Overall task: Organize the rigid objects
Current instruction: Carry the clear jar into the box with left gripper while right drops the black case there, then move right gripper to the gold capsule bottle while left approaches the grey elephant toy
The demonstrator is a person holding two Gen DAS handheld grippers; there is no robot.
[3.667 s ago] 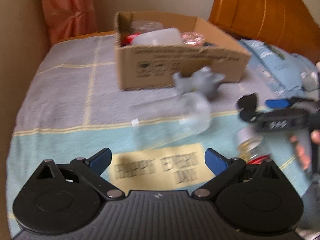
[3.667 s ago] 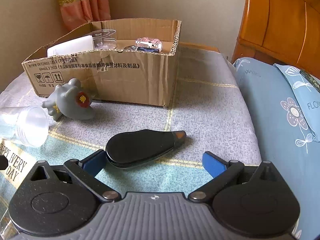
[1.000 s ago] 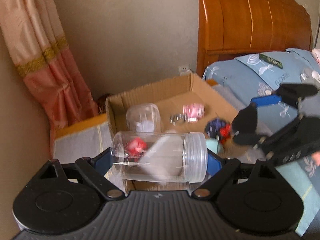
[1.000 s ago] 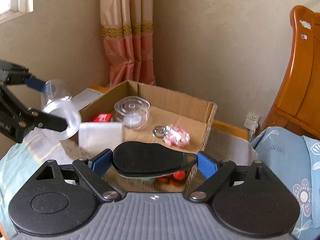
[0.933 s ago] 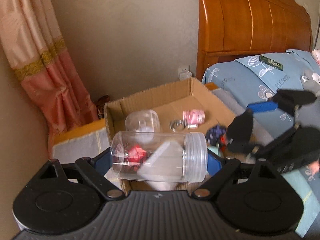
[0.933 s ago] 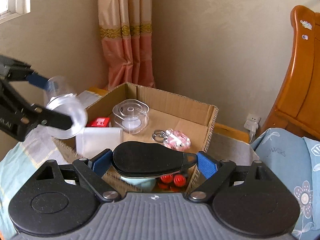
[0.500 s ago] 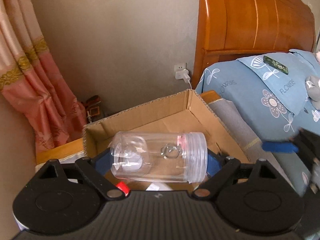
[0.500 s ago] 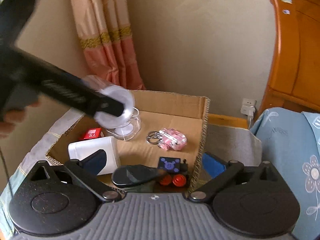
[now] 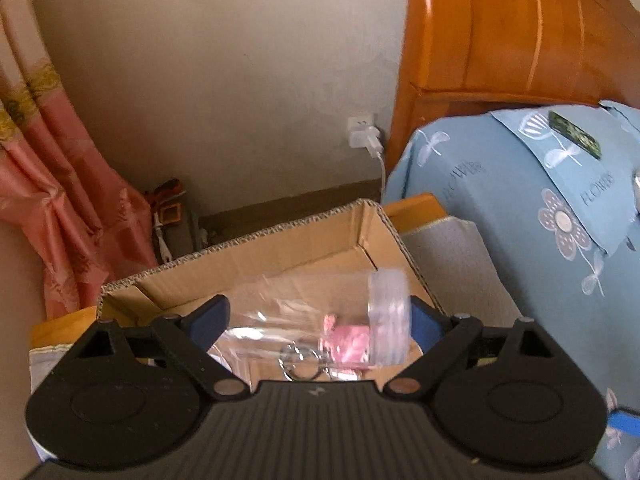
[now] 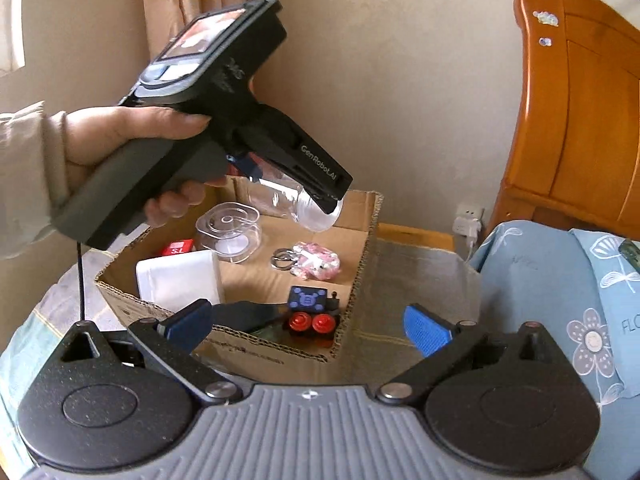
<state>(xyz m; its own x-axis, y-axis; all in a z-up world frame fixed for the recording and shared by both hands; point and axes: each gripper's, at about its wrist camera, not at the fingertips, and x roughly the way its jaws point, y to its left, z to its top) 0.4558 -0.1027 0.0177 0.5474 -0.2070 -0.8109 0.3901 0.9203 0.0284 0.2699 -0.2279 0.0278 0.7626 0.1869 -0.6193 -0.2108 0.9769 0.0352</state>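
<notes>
Nearest me, my right gripper (image 10: 308, 322) stands spread wide at the near rim of the cardboard box (image 10: 360, 280), with nothing between its blue pads. Just past that rim, inside the box, a flat black object (image 10: 248, 314) lies half hidden behind the left finger — I cannot make out its full shape. Beside it sit a small black toy with red wheels (image 10: 314, 318) and a white rectangular container (image 10: 180, 278). Deeper in the box lie a pink keyring charm (image 10: 316, 264), a red packet (image 10: 178, 248) mostly cut off by the white container, and a clear round case (image 10: 230, 234).

Above the far half of the box, my left gripper (image 9: 320, 316) carries the clear plastic jar (image 9: 320, 312) crosswise between its pads, ribbed neck to the right. The jar looks blurred, and the pink charm shows through it. From the right wrist view the grip itself is masked by the gripper body — I cannot tell whether the pads are still pressing. My left hand (image 10: 120, 148) wraps the handle.

Beyond the box, a wall socket (image 9: 362, 136) and a pink curtain (image 9: 60, 200).
</notes>
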